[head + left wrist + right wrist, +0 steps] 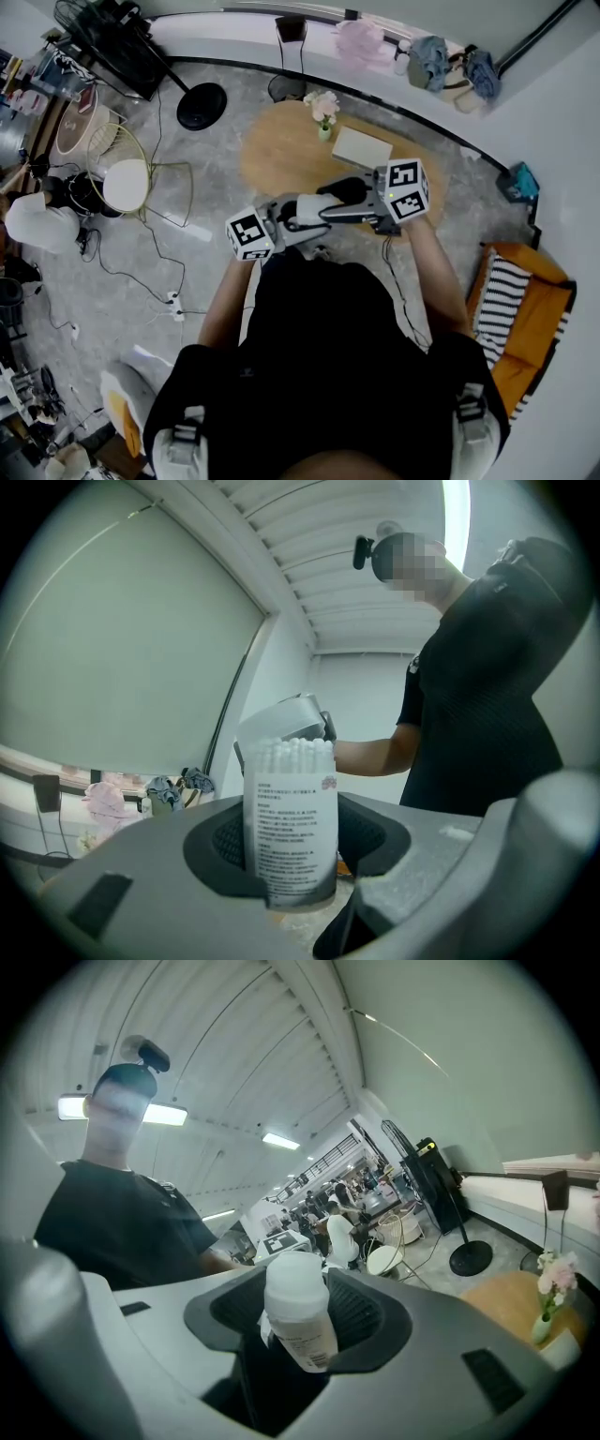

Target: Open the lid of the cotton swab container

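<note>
Head view: left gripper (309, 211) jaws clamp container (291, 827) | right gripper (342, 195) jaws clamp lid (295, 1283) | facing

Hidden parts of the cotton swab container (290, 799).
The left gripper (291, 874) is covering its base; the label (292, 841) print is showing too small to read; the right gripper (298, 1335) is hiding its near end.

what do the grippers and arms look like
The left gripper and right gripper have grey moulded bodies, dark ribbed pads inside the tongs, and a white cube with black square markers. The person wears a black short-sleeved shirt.
</note>
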`<state>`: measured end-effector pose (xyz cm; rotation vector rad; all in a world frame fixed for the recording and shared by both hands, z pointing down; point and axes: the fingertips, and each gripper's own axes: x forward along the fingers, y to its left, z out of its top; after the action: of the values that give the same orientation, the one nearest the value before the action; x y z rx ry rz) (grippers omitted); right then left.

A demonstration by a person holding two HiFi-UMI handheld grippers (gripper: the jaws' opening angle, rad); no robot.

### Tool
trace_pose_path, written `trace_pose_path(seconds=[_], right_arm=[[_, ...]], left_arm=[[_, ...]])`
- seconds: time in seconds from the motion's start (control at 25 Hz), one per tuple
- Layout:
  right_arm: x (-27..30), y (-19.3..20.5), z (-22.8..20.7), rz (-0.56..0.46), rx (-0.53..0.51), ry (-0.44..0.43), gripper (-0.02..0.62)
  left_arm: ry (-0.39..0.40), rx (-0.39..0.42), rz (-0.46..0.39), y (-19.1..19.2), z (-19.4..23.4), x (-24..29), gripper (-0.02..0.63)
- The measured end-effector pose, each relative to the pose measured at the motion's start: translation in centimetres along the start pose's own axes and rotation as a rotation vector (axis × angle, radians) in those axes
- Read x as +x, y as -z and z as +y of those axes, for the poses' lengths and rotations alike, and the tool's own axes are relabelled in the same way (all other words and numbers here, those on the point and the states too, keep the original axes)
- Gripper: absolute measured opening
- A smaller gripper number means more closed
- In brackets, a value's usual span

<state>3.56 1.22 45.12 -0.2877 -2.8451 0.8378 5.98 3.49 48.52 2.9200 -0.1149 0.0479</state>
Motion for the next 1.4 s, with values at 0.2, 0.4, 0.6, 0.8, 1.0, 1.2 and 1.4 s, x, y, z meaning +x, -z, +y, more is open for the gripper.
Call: trace_pose_path(seconds=[0.2, 0.4, 0.6, 0.8, 1.0, 1.2, 1.4], right_arm=[[0.1, -0.9, -0.3, -0.033, -0.018, 0.000, 0.192], [0.3, -1.7, -0.3, -0.071, -0.025, 0.011, 0.192], [-0.4, -2.7, -0.9, -0.130, -0.015, 0.027, 0.183], [-1.0, -3.2, -1.5, -0.154, -0.014, 0.053, 0.170], [-1.3, -3.1, -2.2, -0.187, 0.003, 0.079, 0.169], [-2.1, -2.5, -3.2, -0.199, 0.025, 0.112, 0.163], [-2.1, -2.7, -3.3, -0.225, 0.046, 0.096, 0.163]], left_arm=[[-0.010, 0.002, -0.015, -0.4, 0.6, -0.4, 0.195], [-0.023, -0.005, -0.022, -0.6, 0.5, -0.8, 0.195], [-0.019, -0.004, -0.013, -0.3, 0.5, -0.8, 0.195], [-0.011, -0.010, -0.008, 0.2, 0.1, -0.6, 0.195], [-0.002, -0.021, -0.011, 0.5, -0.4, -0.6, 0.195], [0.008, -0.026, -0.002, 0.8, -0.8, -0.4, 0.195], [0.012, -0.037, -0.017, 0.5, -1.1, -0.5, 0.195]])
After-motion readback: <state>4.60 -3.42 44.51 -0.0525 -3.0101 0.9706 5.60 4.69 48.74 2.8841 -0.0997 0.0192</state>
